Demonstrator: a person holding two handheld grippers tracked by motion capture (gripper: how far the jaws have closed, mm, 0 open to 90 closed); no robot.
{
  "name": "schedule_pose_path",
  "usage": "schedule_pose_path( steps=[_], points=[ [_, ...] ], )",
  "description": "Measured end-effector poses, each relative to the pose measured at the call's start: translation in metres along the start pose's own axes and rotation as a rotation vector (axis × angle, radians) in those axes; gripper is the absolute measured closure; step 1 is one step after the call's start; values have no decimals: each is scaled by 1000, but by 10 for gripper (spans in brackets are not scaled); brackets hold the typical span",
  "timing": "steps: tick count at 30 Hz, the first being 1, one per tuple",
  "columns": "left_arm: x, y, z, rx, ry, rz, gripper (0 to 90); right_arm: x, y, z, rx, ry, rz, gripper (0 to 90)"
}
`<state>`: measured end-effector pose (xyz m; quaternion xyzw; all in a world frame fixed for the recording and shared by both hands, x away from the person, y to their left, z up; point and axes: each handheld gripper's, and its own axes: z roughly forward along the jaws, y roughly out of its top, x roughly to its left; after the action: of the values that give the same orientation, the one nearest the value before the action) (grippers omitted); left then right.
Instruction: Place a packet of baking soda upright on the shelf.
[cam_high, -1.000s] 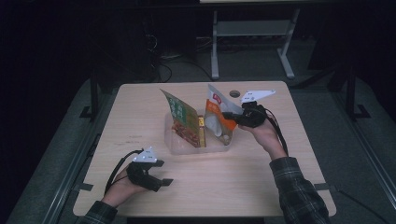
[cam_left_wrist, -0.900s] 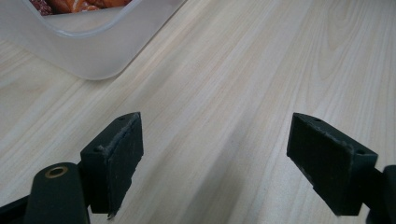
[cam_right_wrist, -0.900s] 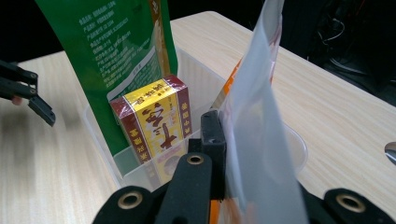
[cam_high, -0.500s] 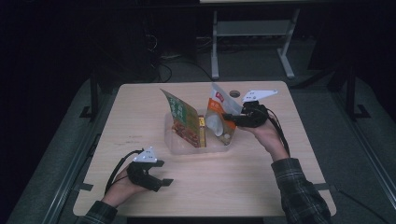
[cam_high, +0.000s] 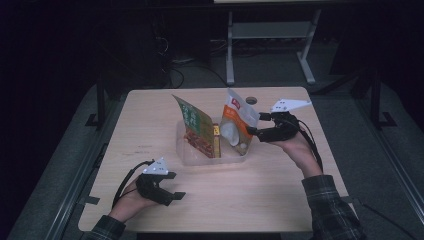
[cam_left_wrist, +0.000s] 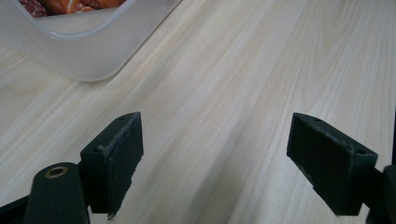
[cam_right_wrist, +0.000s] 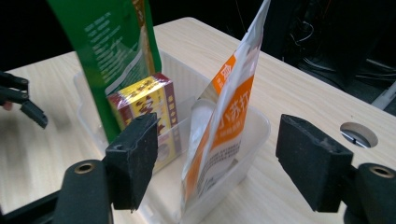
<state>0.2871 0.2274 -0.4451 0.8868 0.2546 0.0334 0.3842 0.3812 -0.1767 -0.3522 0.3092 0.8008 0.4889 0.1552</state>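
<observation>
Since a second ago, our right gripper (cam_high: 256, 131) has let go of the orange-and-white pouch (cam_high: 237, 124) and eased back; its jaws now stand spread apart just beside it. That glossy pouch leans upright at the right end of the translucent plastic tub (cam_high: 239, 158), beside a small yellow-and-maroon box (cam_right_wrist: 150, 114) and a tall green packet (cam_high: 194, 125) tilting at the left. Orange characters run down the pouch, too sideways for us to read. Our left gripper (cam_high: 176, 196) rests on the pale wood-grain table (cam_high: 150, 125), jaws wide and empty, near the tub's rounded corner.
</observation>
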Motion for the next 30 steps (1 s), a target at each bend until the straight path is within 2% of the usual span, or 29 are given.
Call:
schedule_pose_path(
  steps=[6,8,9,12,13,22,23,25,30],
  points=[
    [0,0,0,2,2,9,181,2,-10,-13,22,-7,-2,267],
    [0,0,-1,2,4,12,181,4,-16,-19,6,-1,4,272],
    [1,0,-1,3,5,14,181,7,-24,-22,25,-1,-1,266],
    [0,0,-1,4,3,12,181,9,-30,-25,24,7,4,266],
    [0,0,-1,5,2,13,182,11,-39,-28,21,19,12,266],
    [-1,0,0,8,-3,10,181,20,-67,-30,44,69,15,249],
    [-1,0,0,12,-3,12,181,25,-73,-29,65,68,-1,238],
    [-2,-2,0,14,-4,12,181,29,-78,-28,76,71,-16,237],
    [-6,-2,1,12,-3,16,181,42,-94,-25,100,88,2,219]
  ],
)
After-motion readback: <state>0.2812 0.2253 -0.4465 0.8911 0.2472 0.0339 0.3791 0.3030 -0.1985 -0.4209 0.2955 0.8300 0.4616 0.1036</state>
